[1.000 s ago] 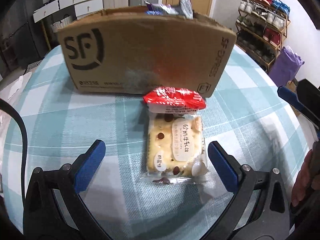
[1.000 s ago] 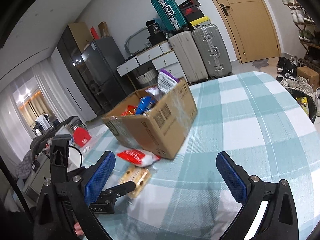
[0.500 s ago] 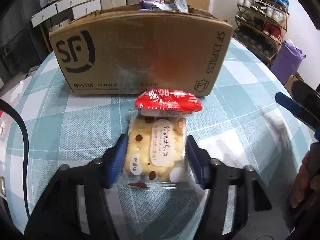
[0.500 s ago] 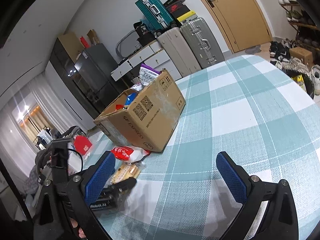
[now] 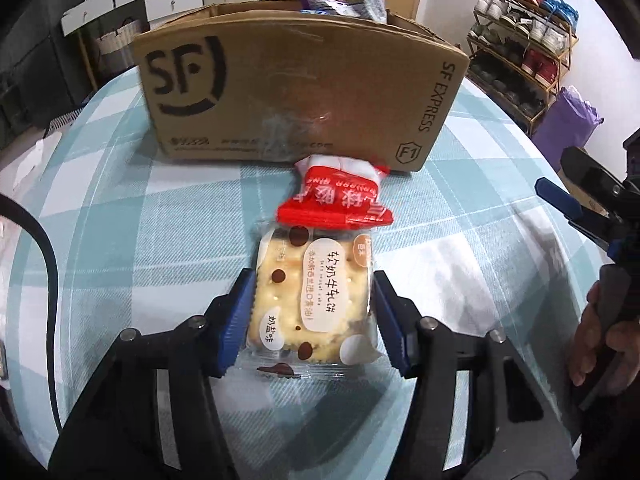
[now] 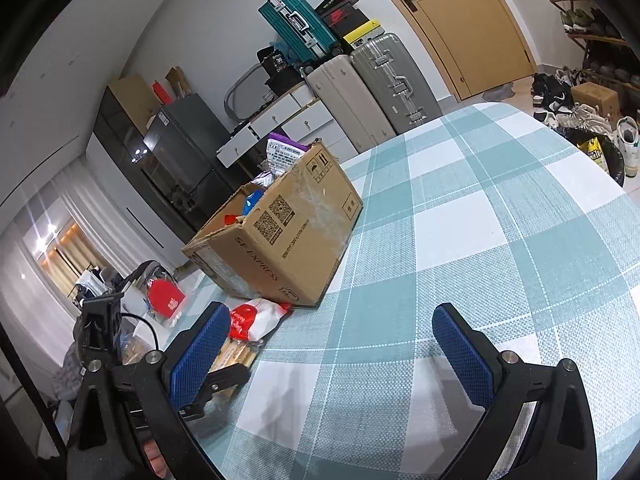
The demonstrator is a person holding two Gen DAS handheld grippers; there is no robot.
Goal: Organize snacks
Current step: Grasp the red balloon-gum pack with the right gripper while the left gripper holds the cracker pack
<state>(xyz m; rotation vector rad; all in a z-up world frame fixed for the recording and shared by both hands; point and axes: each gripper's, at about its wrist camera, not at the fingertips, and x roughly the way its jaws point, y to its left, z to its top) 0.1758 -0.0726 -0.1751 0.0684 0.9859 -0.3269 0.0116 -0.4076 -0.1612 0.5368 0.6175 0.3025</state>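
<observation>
My left gripper (image 5: 312, 316) is shut on a clear packet of cream crackers (image 5: 312, 300) and holds it by both sides just above the checked tablecloth (image 5: 120, 240). A red and white snack packet (image 5: 340, 196) lies beyond it, its near edge over the cracker packet's far end. A brown SF Express cardboard box (image 5: 296, 92) with several snacks inside stands behind. My right gripper (image 6: 332, 356) is open and empty over the table, to the right of the box (image 6: 288, 240); it also shows at the right edge of the left wrist view (image 5: 580, 208).
The round table's edge curves close on the left (image 5: 24, 184) and right (image 6: 600, 168). A shoe rack (image 5: 524, 40) and purple bag (image 5: 568, 120) stand beyond the right side. Suitcases (image 6: 376, 92), drawers and a fridge (image 6: 180, 160) line the far wall.
My left gripper closed from wide open onto the cracker packet and lifted it slightly toward the box. My right gripper drifted right, staying open.
</observation>
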